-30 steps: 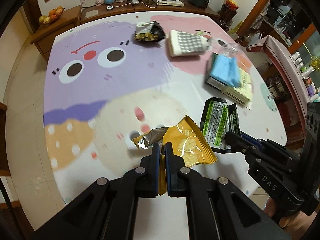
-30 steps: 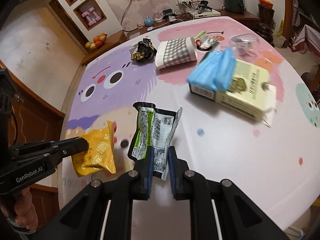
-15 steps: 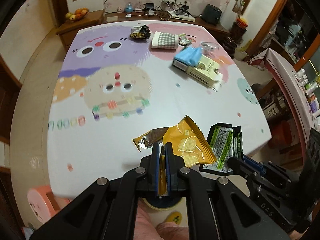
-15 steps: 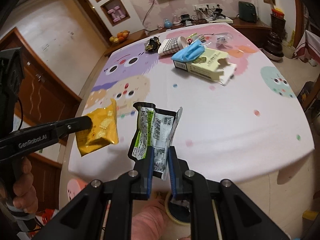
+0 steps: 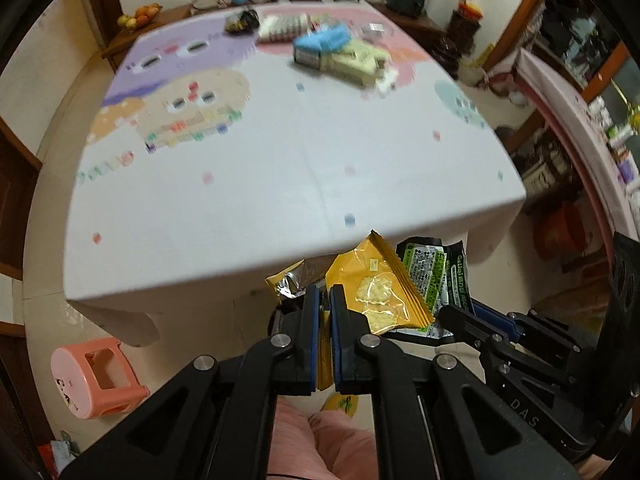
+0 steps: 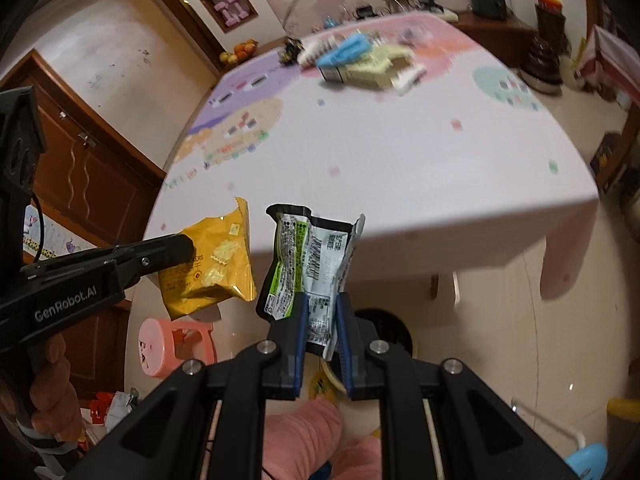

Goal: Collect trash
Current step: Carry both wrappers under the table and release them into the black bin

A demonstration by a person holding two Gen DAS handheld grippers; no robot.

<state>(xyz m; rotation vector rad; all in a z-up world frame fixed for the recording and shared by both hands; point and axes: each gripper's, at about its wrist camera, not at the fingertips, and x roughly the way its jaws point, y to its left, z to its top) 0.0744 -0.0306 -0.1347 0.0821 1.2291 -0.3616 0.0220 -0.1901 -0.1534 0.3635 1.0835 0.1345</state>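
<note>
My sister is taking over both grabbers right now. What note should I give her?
Left gripper: shut on the yellow wrapper.
Right gripper: shut on the green-and-black wrapper.
Both wrappers are lifted off the table, held past its near edge above the floor.
A round bin shows partly on the floor just below the right gripper.
Left to do: drop both wrappers, probably in that bin, then go back for the dark crumpled wrapper at the far end. The blue pack there is too blurred to judge.

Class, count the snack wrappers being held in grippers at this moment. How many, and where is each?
2. The yellow wrapper is clamped in the left gripper; the green-and-black wrapper is clamped in the right gripper. Both hang off the table's near edge.
</note>
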